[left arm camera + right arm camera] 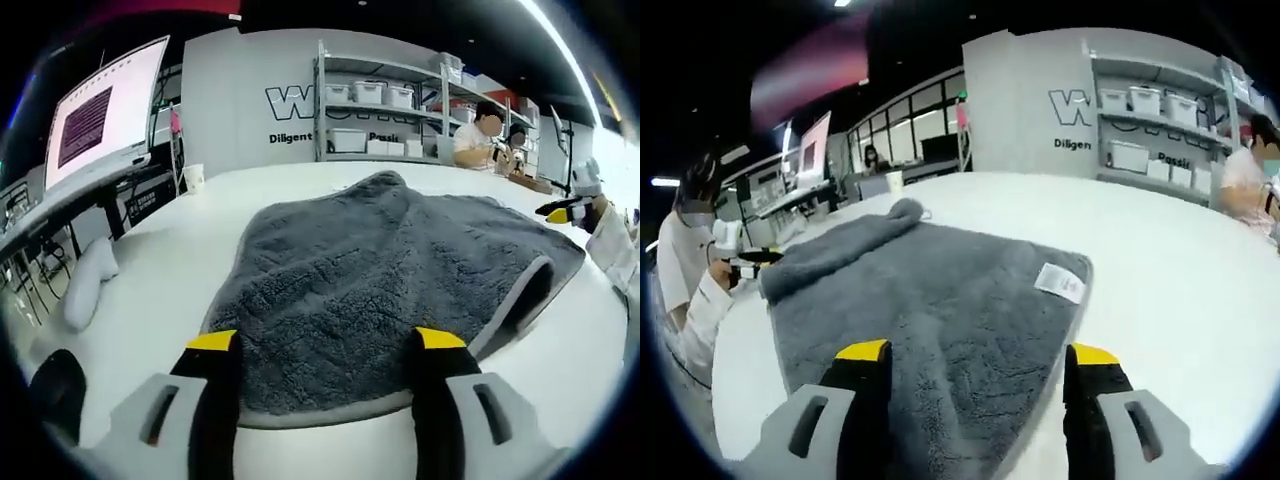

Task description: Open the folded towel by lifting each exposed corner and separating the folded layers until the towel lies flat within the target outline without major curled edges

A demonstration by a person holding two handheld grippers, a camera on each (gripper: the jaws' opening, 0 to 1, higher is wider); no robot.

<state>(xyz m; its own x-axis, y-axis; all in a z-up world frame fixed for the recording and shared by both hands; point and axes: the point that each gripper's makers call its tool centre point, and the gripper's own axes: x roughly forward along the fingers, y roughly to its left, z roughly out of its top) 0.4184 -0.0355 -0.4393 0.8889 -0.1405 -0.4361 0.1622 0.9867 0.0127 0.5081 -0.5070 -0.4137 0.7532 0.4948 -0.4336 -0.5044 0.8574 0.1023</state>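
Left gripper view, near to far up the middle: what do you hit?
left gripper → grey towel → bare white table → shelf rack with bins

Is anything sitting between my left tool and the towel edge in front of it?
Nothing visible. The left tool is open right at the grey towel's near edge, with just bare white table beside it. A cup stands far off at the table's back.

A broad white smooth worktop (150, 280) is carrying a thick grey plush towel (380, 290), which is lying spread across its middle with one edge curling over and a small white label (1060, 282) showing. A white paper cup (194, 177) is standing near the far edge.
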